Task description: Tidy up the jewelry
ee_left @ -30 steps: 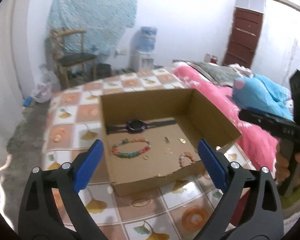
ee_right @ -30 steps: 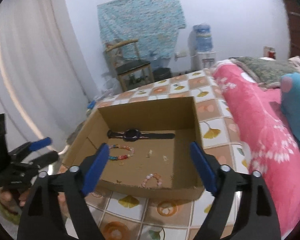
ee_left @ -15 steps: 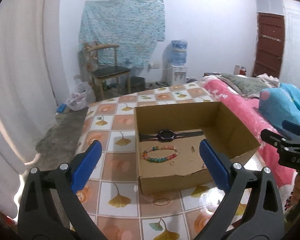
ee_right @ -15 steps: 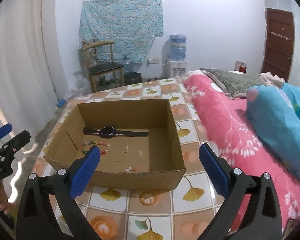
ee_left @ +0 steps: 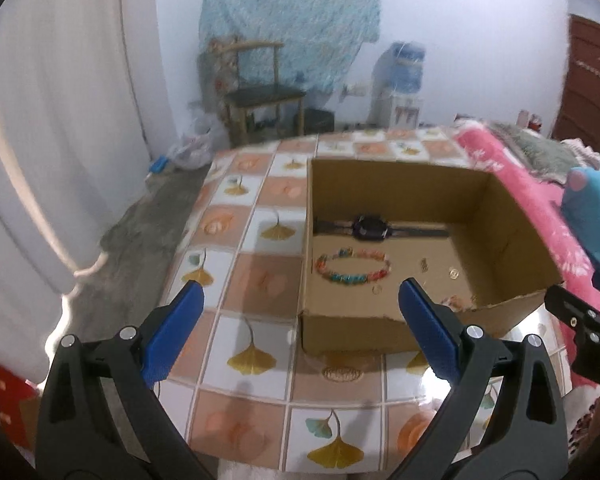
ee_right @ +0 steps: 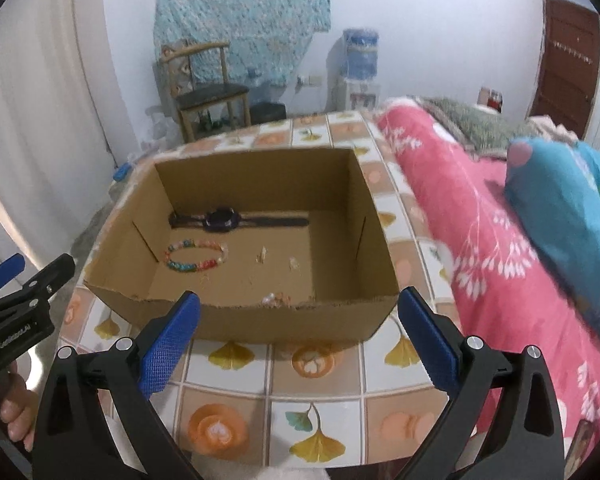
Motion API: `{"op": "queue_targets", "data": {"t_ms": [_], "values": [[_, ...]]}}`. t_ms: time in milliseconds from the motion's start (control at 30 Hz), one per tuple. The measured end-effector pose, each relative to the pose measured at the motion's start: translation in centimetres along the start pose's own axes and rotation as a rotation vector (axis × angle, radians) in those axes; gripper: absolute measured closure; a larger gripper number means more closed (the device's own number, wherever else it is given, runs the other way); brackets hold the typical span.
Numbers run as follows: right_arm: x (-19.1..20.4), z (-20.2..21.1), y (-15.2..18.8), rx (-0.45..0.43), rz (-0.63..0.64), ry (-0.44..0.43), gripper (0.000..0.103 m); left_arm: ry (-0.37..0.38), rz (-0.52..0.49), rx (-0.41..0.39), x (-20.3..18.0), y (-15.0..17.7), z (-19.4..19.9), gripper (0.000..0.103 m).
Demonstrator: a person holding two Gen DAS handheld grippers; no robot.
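Note:
An open cardboard box [ee_left: 352, 330] [ee_right: 284, 322] stands on a tiled table. In it lie a black watch [ee_left: 370, 227] [ee_right: 222, 219], a multicoloured bead bracelet [ee_left: 354, 267] [ee_right: 196, 256], a small pink bead bracelet [ee_left: 454, 302] [ee_right: 276, 299] near the front wall, and a few small gold pieces [ee_left: 424, 266] [ee_right: 262, 255]. My left gripper [ee_left: 300, 332] is open and empty, held before the box's front left corner. My right gripper [ee_right: 298, 336] is open and empty, in front of the box's front wall. Each gripper shows at the edge of the other's view.
The table [ee_left: 256, 356] has orange and white ginkgo-pattern tiles. A bed with a pink cover [ee_right: 480, 232] and a blue cushion [ee_right: 568, 200] lies to the right. A wooden chair [ee_right: 204, 92] and a water dispenser [ee_right: 358, 76] stand at the far wall. A white curtain [ee_left: 52, 120] hangs on the left.
Both grippers have moved back from the box and shifted sideways, then come somewhat closer again. Both stay open and empty. The jewelry in the box has not moved.

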State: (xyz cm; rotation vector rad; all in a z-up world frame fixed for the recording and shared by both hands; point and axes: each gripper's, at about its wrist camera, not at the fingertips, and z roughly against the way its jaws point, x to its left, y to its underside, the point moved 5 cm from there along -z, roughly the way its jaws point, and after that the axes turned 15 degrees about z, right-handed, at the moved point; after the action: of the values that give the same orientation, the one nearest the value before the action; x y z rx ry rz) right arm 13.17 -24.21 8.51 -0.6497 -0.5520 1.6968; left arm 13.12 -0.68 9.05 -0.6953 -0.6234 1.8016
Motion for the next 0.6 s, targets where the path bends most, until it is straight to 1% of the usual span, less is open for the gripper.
{"op": "queue_targets", "data": {"t_ms": [167, 267, 600], "values": [[0.5, -1.3, 0.9, 0.059, 0.001, -0.037, 0.007, -0.050, -0.034, 0.046, -0.5, 1.0, -0.6, 0.008], [1.0, -1.8, 1.1, 0.074, 0.006, -0.055, 0.007, -0.051, -0.046, 0.081, -0.9, 1.5, -1.0, 0.009], [1.4, -3.5, 1.7, 0.133, 0.004, -0.062, 0.007, -0.068, -0.052, 0.118, -1.2, 1.9, -2.2, 0.009]]}}
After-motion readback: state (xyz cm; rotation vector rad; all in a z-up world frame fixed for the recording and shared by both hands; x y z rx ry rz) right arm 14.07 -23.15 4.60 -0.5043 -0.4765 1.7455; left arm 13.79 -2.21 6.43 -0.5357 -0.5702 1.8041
